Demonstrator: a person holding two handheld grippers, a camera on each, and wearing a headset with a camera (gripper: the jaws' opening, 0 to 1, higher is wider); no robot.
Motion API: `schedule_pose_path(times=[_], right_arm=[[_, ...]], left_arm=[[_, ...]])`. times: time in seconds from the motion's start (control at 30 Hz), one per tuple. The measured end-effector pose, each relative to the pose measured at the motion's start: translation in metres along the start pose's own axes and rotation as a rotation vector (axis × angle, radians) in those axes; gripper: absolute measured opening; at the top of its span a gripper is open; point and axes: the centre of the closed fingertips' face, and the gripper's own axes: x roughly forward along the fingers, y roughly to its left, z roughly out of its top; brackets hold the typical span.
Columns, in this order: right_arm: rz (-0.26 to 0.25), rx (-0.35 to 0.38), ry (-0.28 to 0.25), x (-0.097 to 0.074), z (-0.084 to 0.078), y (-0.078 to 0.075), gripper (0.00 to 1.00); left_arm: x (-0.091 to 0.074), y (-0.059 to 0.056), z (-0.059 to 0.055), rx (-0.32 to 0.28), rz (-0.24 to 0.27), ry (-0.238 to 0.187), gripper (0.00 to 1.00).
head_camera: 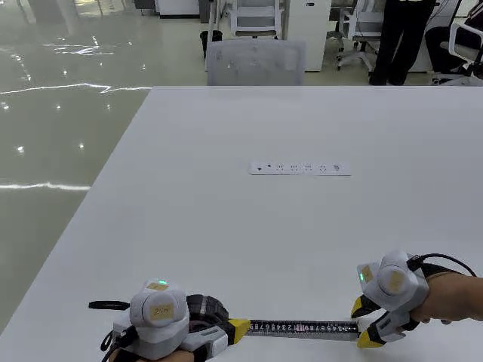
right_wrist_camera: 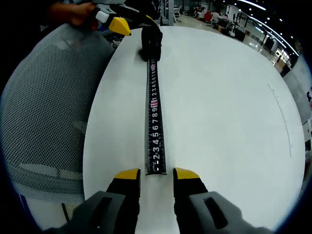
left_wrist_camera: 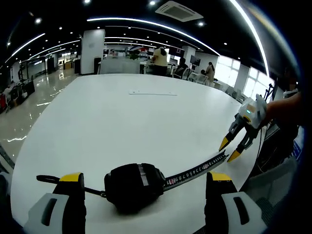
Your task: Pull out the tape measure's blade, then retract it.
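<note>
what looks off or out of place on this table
Nothing stands out. The tape measure's case sits on the white table between the jaws of the open left gripper; its blade lies flat and straight, reaching the tips of the open right gripper. A power strip lies farther back.

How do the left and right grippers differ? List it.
The left gripper has jaws wide apart, flanking the black case; the right gripper has jaws nearer together. The left gripper sits at the case, the right gripper at the free end of the blade. Both are open, with yellow tips.
</note>
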Motion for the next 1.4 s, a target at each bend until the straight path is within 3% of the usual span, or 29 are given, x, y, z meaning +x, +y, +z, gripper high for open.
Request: schedule_pose_path(times=[0.33, 0.67, 0.77, 0.93, 1.07, 1.4], right_arm=[[0.014, -0.006, 0.020, 0.003, 0.002, 0.001, 0.15], [-0.001, 0.025, 0.067, 0.005, 0.002, 0.000, 0.14], [-0.002, 0.037, 0.066, 0.005, 0.001, -0.001, 0.14], [0.003, 0.064, 0.034, 0.004, 0.001, -0.002, 0.14], [-0.010, 0.086, 0.004, 0.003, 0.002, -0.001, 0.14], [-0.014, 0.094, 0.019, 0.004, 0.002, -0.002, 0.14]], left_arm=[[0.002, 0.003, -0.003, 0.016, 0.009, 0.018, 0.97], [0.012, 0.013, -0.010, -0.062, 0.043, 0.053, 0.96], [0.015, 0.015, -0.011, -0.086, 0.061, 0.054, 0.90], [0.024, 0.010, -0.027, -0.151, 0.064, 0.105, 0.73], [0.027, 0.012, -0.027, -0.149, 0.109, 0.101, 0.68], [0.025, 0.019, -0.029, -0.128, 0.146, 0.112, 0.59]])
